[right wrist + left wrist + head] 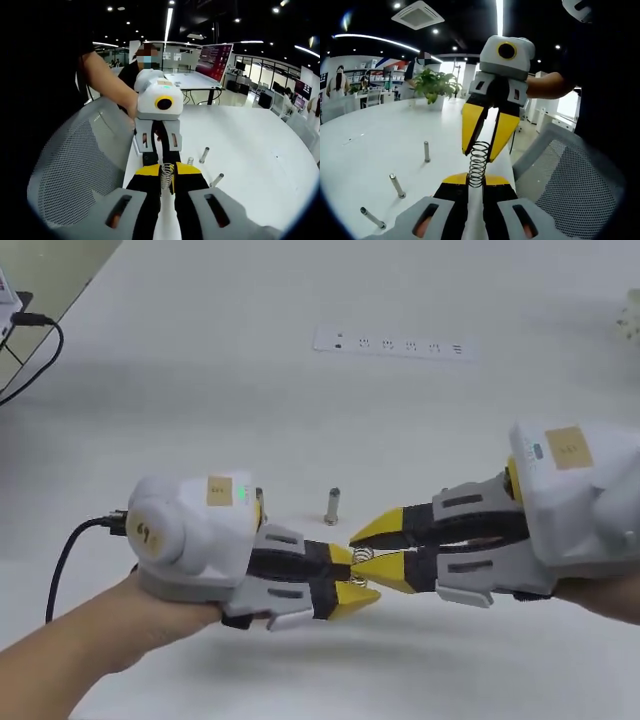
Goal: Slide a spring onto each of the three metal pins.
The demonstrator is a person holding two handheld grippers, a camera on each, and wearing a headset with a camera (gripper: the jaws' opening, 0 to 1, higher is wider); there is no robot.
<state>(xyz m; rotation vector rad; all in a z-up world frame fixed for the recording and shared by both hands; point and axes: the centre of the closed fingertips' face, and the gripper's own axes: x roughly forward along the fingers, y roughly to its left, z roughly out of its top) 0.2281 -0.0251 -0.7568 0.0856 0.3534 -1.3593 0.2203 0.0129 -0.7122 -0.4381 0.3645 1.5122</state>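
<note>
A small metal spring hangs between my two grippers above the white table. My left gripper comes in from the left, its yellow tips shut on one end of the spring. From the right, my right gripper is shut on the other end. In the left gripper view the right gripper pinches the spring's top. Three bare metal pins stand on the table: one, a second and a third. One pin stands just behind the tips.
A white power strip lies at the table's far side. A black cable runs at the far left corner. A grey mesh chair stands by the table edge, and a potted plant sits at the table's far end.
</note>
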